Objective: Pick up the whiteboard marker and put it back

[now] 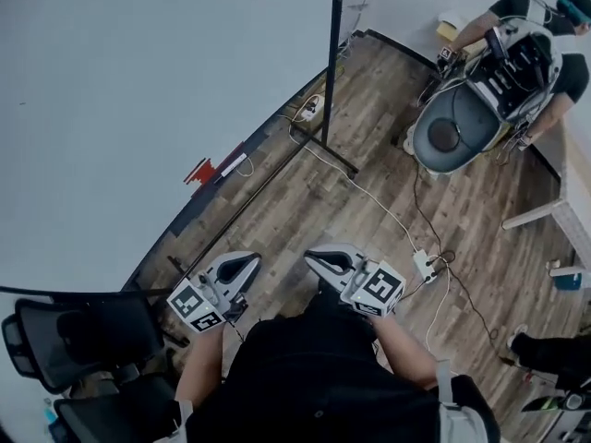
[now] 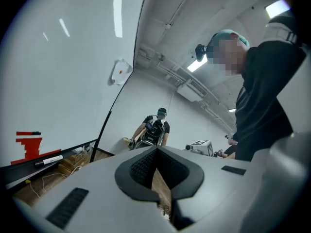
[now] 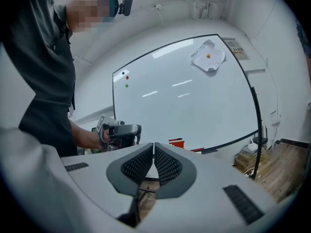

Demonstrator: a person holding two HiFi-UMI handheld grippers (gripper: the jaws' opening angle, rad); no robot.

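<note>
Beside the whiteboard (image 1: 111, 90)
My left fingers (image 2: 138, 171) and right fingers (image 3: 167, 165) press together; the marker (image 2: 48, 160) lies on its ledge (image 2: 80, 148).

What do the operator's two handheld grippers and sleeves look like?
The left gripper and right gripper are both light grey moulded shells with black textured pads. Each carries a white cube with black square markers. The wearer has a black top and bare forearms.

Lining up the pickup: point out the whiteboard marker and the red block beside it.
whiteboard marker (image 2: 51, 159), left gripper view, middle of its white barrel.
red block (image 2: 30, 147), left gripper view, centre of its front face.
</note>
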